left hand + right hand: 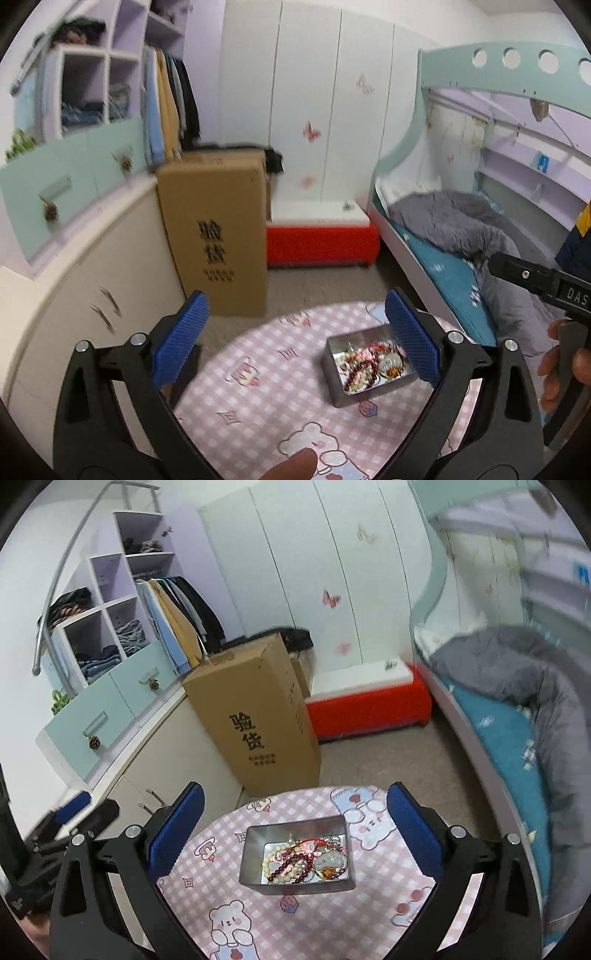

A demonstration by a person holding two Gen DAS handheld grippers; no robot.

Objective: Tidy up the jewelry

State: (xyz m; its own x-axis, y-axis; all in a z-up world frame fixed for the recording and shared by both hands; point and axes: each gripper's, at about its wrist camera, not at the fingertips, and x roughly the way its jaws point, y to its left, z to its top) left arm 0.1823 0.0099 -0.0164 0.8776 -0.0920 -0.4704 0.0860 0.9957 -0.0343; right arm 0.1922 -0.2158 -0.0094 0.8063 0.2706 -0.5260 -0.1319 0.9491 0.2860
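The jewelry is seen heaped in an open metal tin, which stands on the round table with its pink checked cloth, somewhat toward the far edge and away from the near one. No loose piece is made out on the cloth around it.

From the right gripper the tin lies straight ahead and below, framed between the two blue pads; its long axis is set across the line of the fingers (roughly parallel to the table's far edge). The jaws are spread wide with nothing between the pads.

From the left gripper the same tin is placed off toward the right finger, partly hidden behind that pad, and appears turned at a slant. These jaws too stand wide apart and empty.

The right gripper is judged the better lined up: a descent along its own pointing line would meet the tin, whereas the left would first have to be shifted sideways toward the bed-side edge of the table.
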